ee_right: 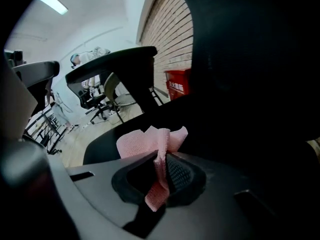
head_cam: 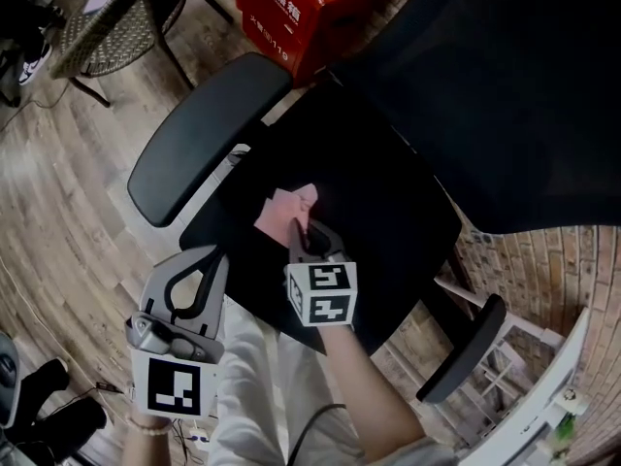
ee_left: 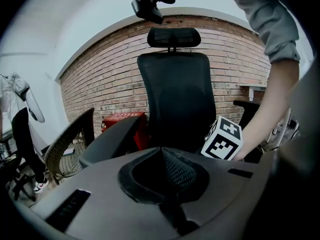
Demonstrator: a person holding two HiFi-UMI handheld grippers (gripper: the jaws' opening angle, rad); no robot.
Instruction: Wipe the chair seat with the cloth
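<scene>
Right gripper [head_cam: 304, 226] pinching pink fabric cloth [head_cam: 287, 208], which is resting on black padded chair seat [head_cam: 388, 202]. Left gripper [head_cam: 212, 256] hovering at seat edge, jaws pressed together, empty. Red cardboard box [head_cam: 310, 8] sitting beyond, apparently closed.

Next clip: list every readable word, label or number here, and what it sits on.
"119", likely: white print on the red box; the characters above it are too blurred to read.
The marker cubes on the left claw and right claw: square patterns only, no words.
The cloth is plain.
</scene>
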